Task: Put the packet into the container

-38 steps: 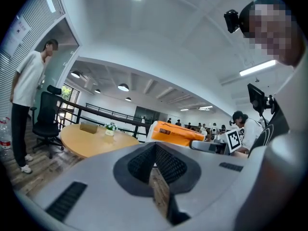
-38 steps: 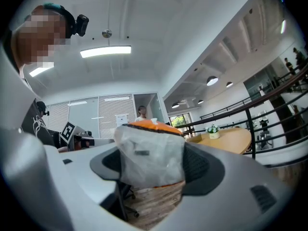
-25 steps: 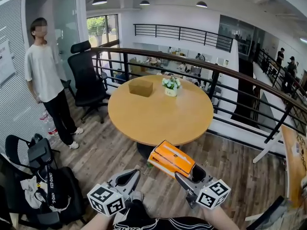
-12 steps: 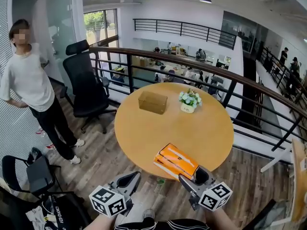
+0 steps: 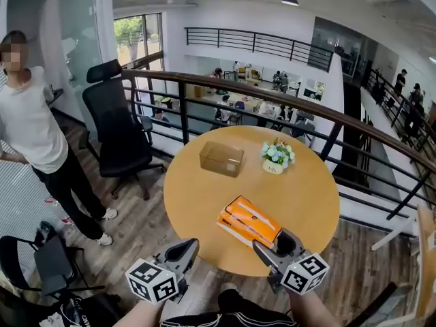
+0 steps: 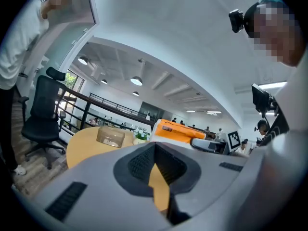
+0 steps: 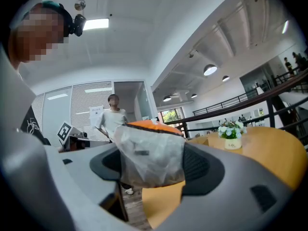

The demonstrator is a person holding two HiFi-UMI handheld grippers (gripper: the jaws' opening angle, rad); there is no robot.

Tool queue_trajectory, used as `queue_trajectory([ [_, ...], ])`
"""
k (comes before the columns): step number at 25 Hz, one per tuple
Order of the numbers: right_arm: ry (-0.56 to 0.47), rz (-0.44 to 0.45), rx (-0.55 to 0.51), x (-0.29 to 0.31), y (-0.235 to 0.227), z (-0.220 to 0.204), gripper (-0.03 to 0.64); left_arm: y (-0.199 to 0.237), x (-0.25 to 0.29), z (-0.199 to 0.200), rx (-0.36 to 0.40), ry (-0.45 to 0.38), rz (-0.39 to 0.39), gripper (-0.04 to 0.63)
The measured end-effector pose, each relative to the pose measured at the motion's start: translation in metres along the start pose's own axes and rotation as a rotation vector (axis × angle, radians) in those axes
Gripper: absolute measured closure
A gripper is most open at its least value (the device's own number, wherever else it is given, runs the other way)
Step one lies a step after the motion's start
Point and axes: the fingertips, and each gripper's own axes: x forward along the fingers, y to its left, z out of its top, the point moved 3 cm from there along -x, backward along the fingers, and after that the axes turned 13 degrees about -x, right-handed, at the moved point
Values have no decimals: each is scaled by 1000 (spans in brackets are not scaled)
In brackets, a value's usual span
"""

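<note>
Orange packet (image 5: 248,221) pinched by one end in right gripper (image 5: 272,241) over wooden table (image 5: 197,203); left gripper (image 5: 185,248) tips pressed together, empty; best carried level toward 11 o'clock, lowered squarely inside clear container (image 5: 221,158) before release

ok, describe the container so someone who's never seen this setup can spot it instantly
Find the round wooden table by the railing. On its far side, left of the small white flower pot, sits the container. It is the only see-through rectangular box there, unlike the flowers beside it or the orange packet nearer the camera.
</note>
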Motion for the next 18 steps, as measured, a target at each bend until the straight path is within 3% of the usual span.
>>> queue_trajectory([
  [18, 17, 48, -39, 100, -77, 9, 282, 55, 77, 36, -11, 11, 20, 591],
])
